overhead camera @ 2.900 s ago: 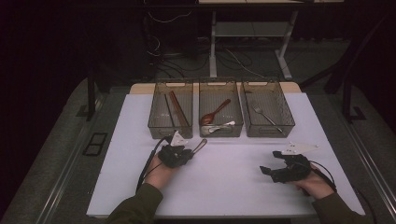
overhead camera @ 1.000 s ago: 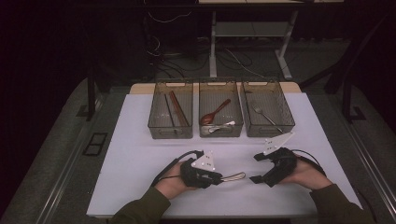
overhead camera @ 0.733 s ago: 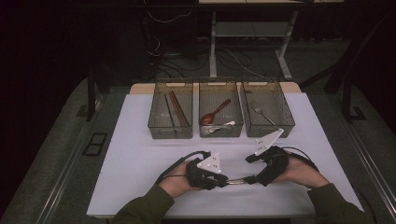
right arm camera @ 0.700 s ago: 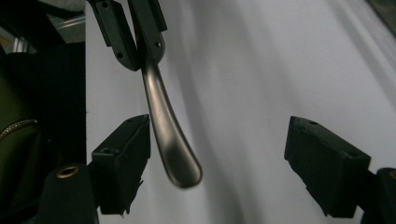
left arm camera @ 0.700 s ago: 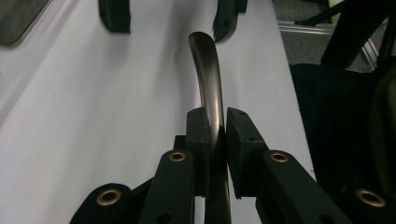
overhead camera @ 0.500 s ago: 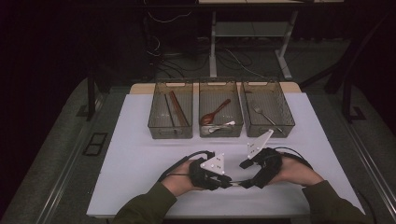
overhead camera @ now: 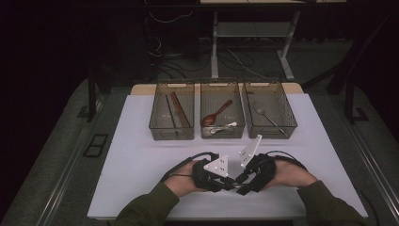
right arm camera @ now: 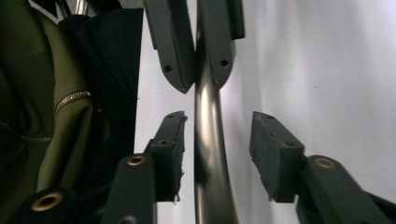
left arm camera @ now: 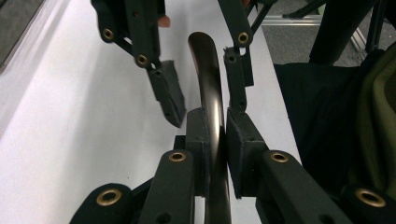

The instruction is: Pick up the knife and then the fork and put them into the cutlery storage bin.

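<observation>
Left gripper (left arm camera: 215, 135) is clamped on the handle (left arm camera: 211, 93), probably a spoon's; right gripper (right arm camera: 217, 154) straddles it lengthwise, its 2 jaws closing in, not touching.

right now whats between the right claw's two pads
The dark curved metal handle runs between them, a gap on each side; the left claw grips it. The right gripper view shows this.

Dim room, brightly lit white table (overhead camera: 141, 160), soft shadows, blurred close foregrounds.
</observation>
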`<state>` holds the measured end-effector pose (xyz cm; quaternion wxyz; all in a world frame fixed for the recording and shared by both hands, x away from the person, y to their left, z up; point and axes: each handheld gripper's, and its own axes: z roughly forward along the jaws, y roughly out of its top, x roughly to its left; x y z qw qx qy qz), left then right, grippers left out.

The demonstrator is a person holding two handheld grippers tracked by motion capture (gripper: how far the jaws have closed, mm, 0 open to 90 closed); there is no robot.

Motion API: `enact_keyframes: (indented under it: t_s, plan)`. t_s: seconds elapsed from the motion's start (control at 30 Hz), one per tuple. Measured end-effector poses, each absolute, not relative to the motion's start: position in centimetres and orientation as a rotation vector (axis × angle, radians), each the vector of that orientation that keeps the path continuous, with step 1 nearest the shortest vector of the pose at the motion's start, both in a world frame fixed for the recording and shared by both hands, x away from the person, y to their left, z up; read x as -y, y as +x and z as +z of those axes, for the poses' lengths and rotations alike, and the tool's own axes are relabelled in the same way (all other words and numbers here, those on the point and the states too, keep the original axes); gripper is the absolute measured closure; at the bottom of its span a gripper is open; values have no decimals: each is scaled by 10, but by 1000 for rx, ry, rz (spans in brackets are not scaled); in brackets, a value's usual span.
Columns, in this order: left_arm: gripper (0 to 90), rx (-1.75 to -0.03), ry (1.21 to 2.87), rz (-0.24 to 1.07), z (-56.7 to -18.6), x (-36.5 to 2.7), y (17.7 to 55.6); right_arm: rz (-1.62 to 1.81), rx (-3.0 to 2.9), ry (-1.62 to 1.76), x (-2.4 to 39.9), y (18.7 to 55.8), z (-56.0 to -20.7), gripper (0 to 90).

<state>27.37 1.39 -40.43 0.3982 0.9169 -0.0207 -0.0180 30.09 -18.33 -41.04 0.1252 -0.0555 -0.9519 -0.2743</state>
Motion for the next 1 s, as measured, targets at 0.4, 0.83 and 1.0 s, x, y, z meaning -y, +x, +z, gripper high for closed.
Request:
enact_keyframes:
  t_s: [0.4, 0.83, 1.0]
  plan:
    - [789, 83, 2334, -17, -405, -12, 275, -817, 2771, -95, 180, 296, -409, 764]
    - [824, 32, 2293, -46, -403, -20, 278, -846, 2828, -47, 181, 293, -407, 831]
    - [717, -43, 2268, -55, -405, -27, 281, -867, 2861, -37, 189, 297, -404, 830]
